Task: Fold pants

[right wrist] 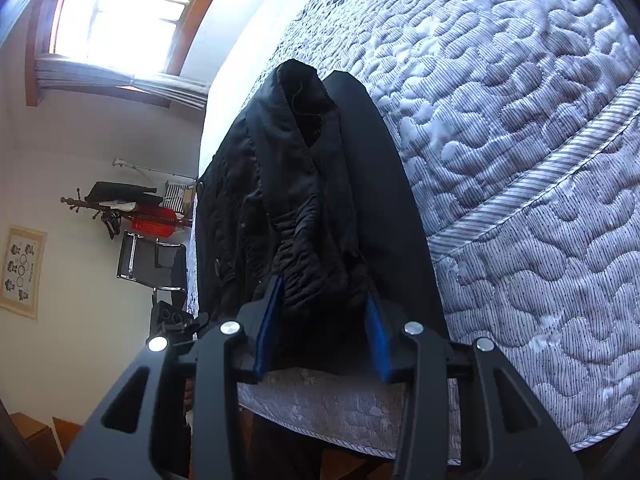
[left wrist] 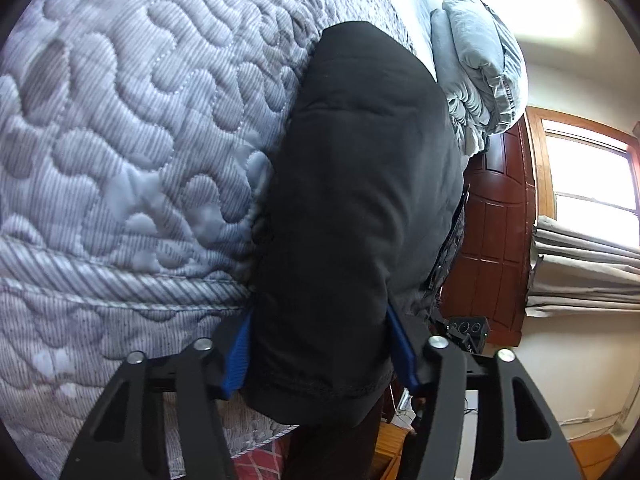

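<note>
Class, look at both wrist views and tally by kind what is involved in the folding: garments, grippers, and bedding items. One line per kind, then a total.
Garments: 1, the black pants, held at both ends.
Grippers: 2, the left gripper and the right gripper, each shut on the pants.
Bedding: 2, the quilted mattress and the folded grey blanket.
Total: 5

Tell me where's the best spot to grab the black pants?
Probably the ends, coming in from the mattress edge. The left gripper has the hemmed leg end of the black pants between its jaws; the right gripper has the bunched waistband. Both ends reach over the edge, so jaws slide around them easily.
</note>
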Available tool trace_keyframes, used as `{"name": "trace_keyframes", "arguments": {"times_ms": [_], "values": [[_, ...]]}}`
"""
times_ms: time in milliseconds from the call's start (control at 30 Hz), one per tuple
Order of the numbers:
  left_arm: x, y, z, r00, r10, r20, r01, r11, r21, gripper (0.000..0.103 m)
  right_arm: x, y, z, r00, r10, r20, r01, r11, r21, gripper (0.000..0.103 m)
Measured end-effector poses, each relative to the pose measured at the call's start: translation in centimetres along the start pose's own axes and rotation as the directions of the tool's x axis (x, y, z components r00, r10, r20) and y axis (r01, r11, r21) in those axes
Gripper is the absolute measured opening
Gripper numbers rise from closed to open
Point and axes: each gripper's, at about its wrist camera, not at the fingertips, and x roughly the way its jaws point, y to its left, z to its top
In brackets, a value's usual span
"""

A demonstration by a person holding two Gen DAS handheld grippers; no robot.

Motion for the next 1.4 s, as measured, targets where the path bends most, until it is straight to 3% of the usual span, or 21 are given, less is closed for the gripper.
{"name": "trace_keyframes", "arguments": {"times_ms": [267, 367, 467, 567, 667, 700, 733, 800, 1067, 1167, 1200, 1233, 1300, 1400], "values": [[1.0, 0.4, -1.8, 0.999, -0.008, 0.047, 0.009, 1.0, -0.024, 0.047, -0.8, -0.3, 1.2, 0.999, -0.032, 0.023, 0.032, 1.0, -0.002, 0.043], [0.9, 0.8, -1.8, 0.998, -0.019, 0.059, 0.02, 0.999, -0.029, 0.047, -1.0, -0.2, 1.1, 0.999, -0.044, 0.023, 0.044, 0.999, -0.012, 0.049], [0.8, 0.5, -1.7, 0.999, -0.003, 0.054, 0.003, 1.0, -0.007, 0.053, -2.0, -0.4, 0.9, 0.998, -0.043, 0.051, 0.044, 0.999, -0.007, 0.07], [0.8, -0.2, -1.4, 0.998, 0.04, 0.053, -0.04, 0.999, 0.002, 0.061, -2.5, -1.0, 0.6, 0.999, 0.023, 0.046, -0.024, 1.0, 0.018, 0.072], [0.7, -0.5, -1.5, 0.997, 0.051, 0.054, -0.052, 0.999, 0.014, 0.069, -2.4, -1.0, 0.5, 0.999, 0.015, 0.035, -0.015, 1.0, 0.006, 0.067], [0.7, -0.3, -1.8, 0.997, 0.048, 0.054, -0.049, 0.999, 0.013, 0.07, -2.2, -1.0, 0.4, 0.999, 0.019, 0.03, -0.02, 1.0, 0.01, 0.058], [0.7, -0.3, -1.8, 0.997, 0.046, 0.054, -0.047, 0.999, 0.011, 0.07, -2.0, -1.0, 0.5, 0.999, 0.032, 0.025, -0.032, 0.999, 0.017, 0.043], [0.8, -0.5, -2.1, 0.997, 0.052, 0.061, -0.053, 0.999, 0.008, 0.071, -1.6, -1.0, 0.5, 1.0, 0.006, 0.029, -0.006, 1.0, 0.015, 0.036], [1.5, -0.5, -3.3, 0.996, 0.049, 0.074, -0.05, 0.999, 0.02, 0.072, -1.9, -0.3, 0.9, 0.998, -0.044, 0.044, 0.044, 0.999, -0.014, 0.031], [1.7, 0.2, -3.1, 0.998, 0.037, 0.05, -0.037, 0.999, -0.009, 0.072, -1.7, -0.4, 1.1, 0.999, -0.022, 0.028, 0.022, 1.0, 0.007, 0.036], [1.5, 0.2, -3.0, 0.998, 0.033, 0.046, -0.033, 0.999, -0.015, 0.072, -1.8, -0.3, 1.1, 0.999, -0.023, 0.024, 0.023, 1.0, 0.001, 0.045], [1.1, 0.4, -2.8, 0.998, 0.039, 0.048, -0.038, 0.999, -0.015, 0.074, -2.4, -0.4, 1.4, 0.999, -0.04, 0.035, 0.04, 0.999, -0.002, 0.067], [-0.1, 0.1, -2.3, 0.995, 0.059, 0.076, -0.058, 0.998, -0.007, 0.084, -3.7, -0.2, 1.5, 0.997, -0.034, 0.076, 0.035, 0.999, -0.015, 0.076], [-1.9, -0.5, -1.2, 0.993, 0.045, 0.112, -0.048, 0.999, 0.023, 0.094, -5.2, -0.5, 2.9, 0.995, 0.035, 0.088, -0.034, 0.999, -0.012, 0.086]]}}
